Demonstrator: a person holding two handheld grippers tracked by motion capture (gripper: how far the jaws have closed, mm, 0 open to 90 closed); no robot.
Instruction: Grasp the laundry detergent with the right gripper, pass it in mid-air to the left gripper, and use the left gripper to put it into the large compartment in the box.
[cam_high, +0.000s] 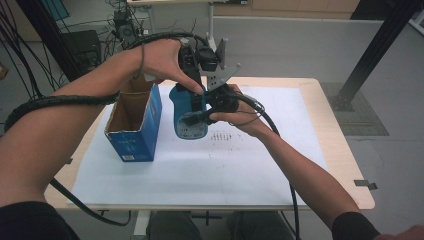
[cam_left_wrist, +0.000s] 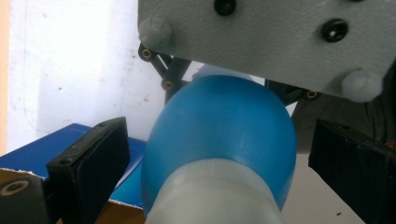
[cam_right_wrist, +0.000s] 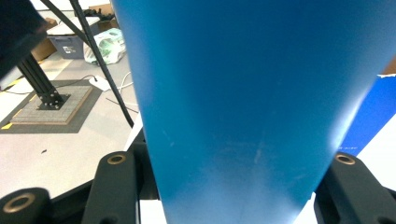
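In the right gripper view we see a blue bottle (cam_right_wrist: 243, 107) clamped between the black jaws of our right tool (cam_right_wrist: 229, 186). A blue box (cam_right_wrist: 371, 116) shows at right; at left, grey floor with a black frame post (cam_right_wrist: 39, 84) and cables (cam_right_wrist: 100, 65).

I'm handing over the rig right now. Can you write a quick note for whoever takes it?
Right tongs: shut on the blue bottle, held above the table.
Left tongs: jaws on either side of the bottle's top, a gap showing at each side; not gripping.
Open blue box stands on the table, left of the bottle.
Done: bottle is out of the box.
Left: probably to grip the bottle's top; unconfirmed.
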